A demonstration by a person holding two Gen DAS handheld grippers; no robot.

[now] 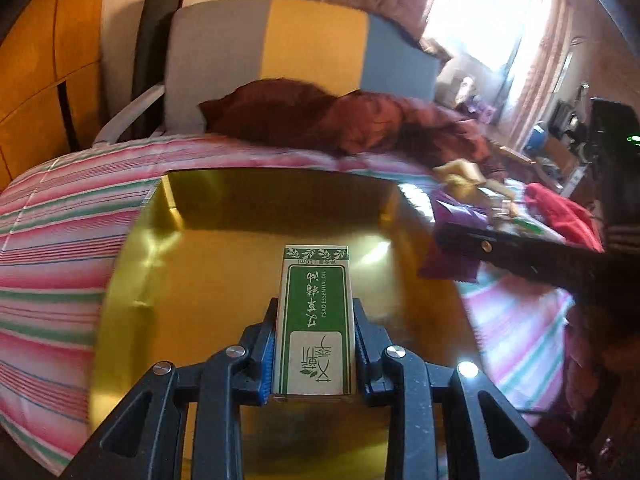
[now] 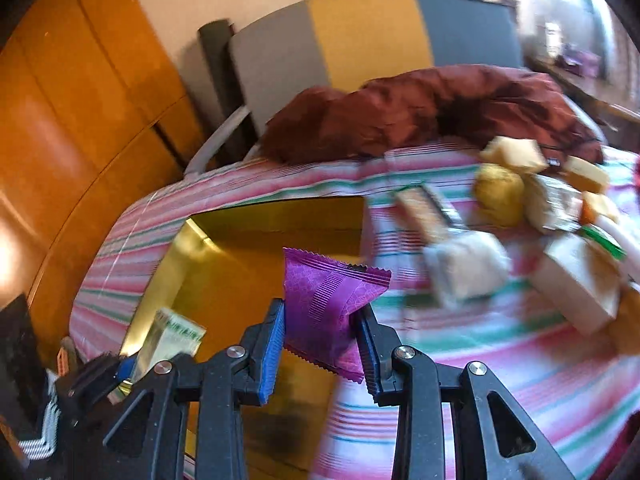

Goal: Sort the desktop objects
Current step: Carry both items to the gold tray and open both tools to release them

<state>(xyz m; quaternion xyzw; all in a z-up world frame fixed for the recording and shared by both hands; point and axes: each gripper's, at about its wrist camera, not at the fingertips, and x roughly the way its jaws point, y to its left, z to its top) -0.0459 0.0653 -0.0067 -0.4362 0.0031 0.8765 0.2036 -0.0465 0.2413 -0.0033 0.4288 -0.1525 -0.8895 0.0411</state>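
Observation:
My left gripper (image 1: 314, 312) is shut on a green-and-white essential-oil box (image 1: 314, 320), held above the floor of a shiny gold tray (image 1: 192, 280). The right gripper (image 2: 322, 312) is shut on a purple snack packet (image 2: 324, 304), which hangs over the gold tray's (image 2: 240, 292) right edge. In the right wrist view the oil box (image 2: 170, 336) and the left gripper (image 2: 120, 368) show at lower left. The left wrist view catches the purple packet (image 1: 452, 268) and the right gripper's dark arm at the right.
The tray lies on a pink, white and green striped cloth (image 2: 500, 360). Several wrapped snacks and small boxes (image 2: 520, 216) lie scattered to the right. A dark red garment (image 1: 340, 120) is heaped behind, before a grey-yellow-blue cushion (image 1: 300, 40). An orange wooden cabinet (image 2: 80, 120) stands left.

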